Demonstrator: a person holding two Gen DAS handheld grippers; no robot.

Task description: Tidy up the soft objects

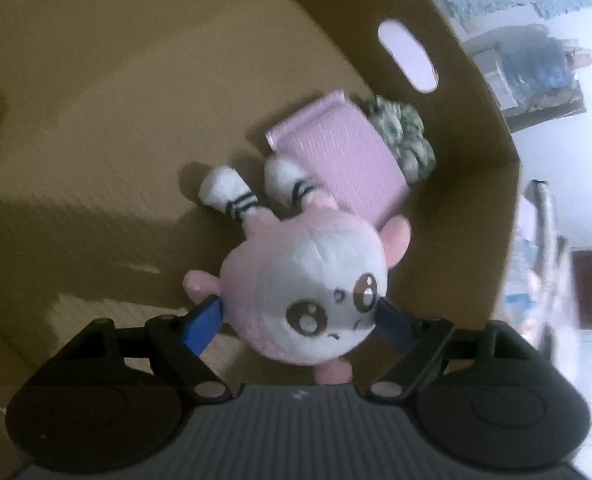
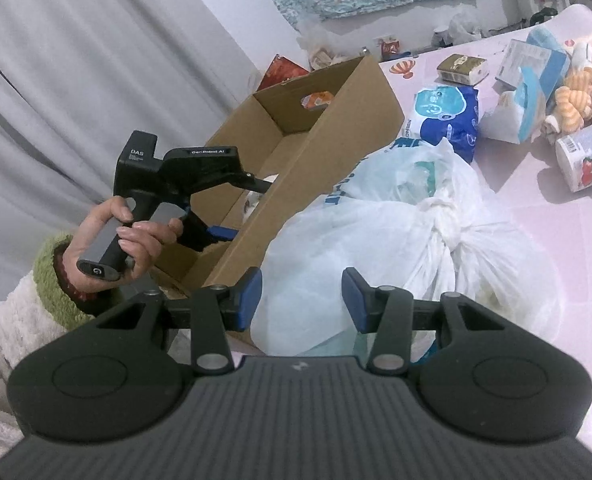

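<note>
Left hand-held gripper (image 1: 298, 322) grips plush toy (image 1: 304, 296) inside box (image 1: 96, 120); right hand-held gripper (image 2: 302, 294) half-open, empty. Next: release toy, fetch bag (image 2: 396, 240).

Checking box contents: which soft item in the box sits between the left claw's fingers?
The pink plush, not the pink pack or grey-green bundle behind.

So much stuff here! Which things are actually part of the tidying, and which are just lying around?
Part of the job:
- pink plush toy
- cardboard box
- left tool
- pink cloth in the box

Lying about:
- tied plastic bag
- blue packet
- paper roll
</note>
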